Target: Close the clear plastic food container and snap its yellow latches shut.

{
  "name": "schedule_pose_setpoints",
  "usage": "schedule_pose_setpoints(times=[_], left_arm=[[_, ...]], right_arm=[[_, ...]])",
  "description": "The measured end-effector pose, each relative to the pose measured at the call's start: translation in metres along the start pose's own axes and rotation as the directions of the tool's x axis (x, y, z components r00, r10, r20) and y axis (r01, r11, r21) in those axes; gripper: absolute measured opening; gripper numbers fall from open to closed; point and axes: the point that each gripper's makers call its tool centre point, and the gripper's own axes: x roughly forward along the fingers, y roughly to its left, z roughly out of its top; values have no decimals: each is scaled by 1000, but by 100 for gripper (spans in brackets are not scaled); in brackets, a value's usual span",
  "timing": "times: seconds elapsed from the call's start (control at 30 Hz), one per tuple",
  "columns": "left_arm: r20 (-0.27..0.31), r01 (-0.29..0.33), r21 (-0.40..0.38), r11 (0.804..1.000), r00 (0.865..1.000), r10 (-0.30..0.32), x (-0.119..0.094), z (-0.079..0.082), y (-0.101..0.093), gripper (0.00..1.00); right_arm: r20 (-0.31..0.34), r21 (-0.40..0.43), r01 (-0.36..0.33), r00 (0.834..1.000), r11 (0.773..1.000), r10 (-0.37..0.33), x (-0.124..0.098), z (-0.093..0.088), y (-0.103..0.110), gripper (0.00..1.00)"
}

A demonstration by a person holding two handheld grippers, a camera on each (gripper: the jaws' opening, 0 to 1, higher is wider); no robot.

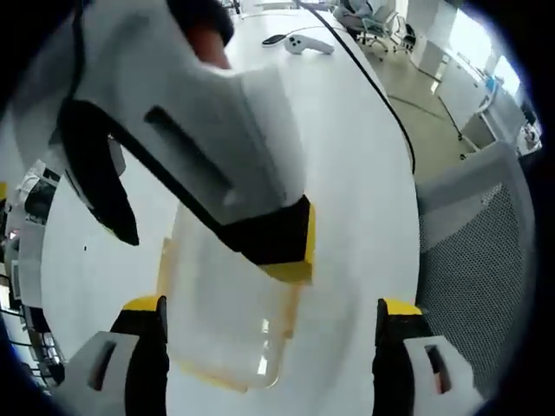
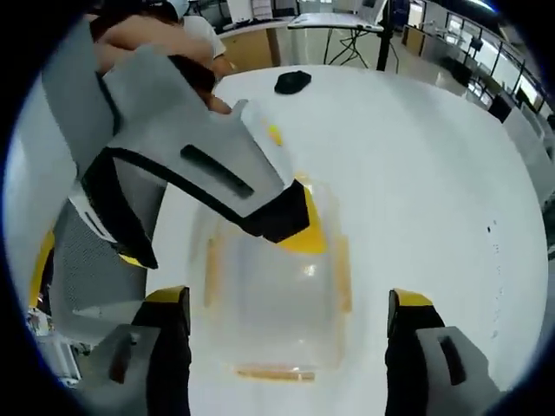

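Note:
The clear plastic container [image 1: 221,334] with yellow trim lies on the white table [image 1: 347,173], between my left gripper's [image 1: 270,305] open jaws. The right gripper's yellow-tipped fingertip [image 1: 282,247] hangs over the container's far part. In the right gripper view the same container [image 2: 273,303] lies between my right gripper's [image 2: 290,301] open jaws, with yellow strips along its sides and near edge. The left gripper's fingertip [image 2: 290,217] reaches in from the left above the container's far edge. Blur hides whether the latches are snapped down.
A white controller [image 1: 308,43] and a black cable [image 1: 381,95] lie at the far end of the table. A grey mesh chair [image 1: 477,251] stands by the table's edge. A black object [image 2: 293,81] lies further back, and a person's hand [image 2: 147,35] holds the left gripper.

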Motion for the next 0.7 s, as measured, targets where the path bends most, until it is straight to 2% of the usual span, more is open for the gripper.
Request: schedule_pose_setpoints(times=[0.7], left_arm=[[-12,34,30,999,999,-34,2,-15,15,98]], right_arm=[[45,27,37,998,999,-39,-3,-10,4,97]])
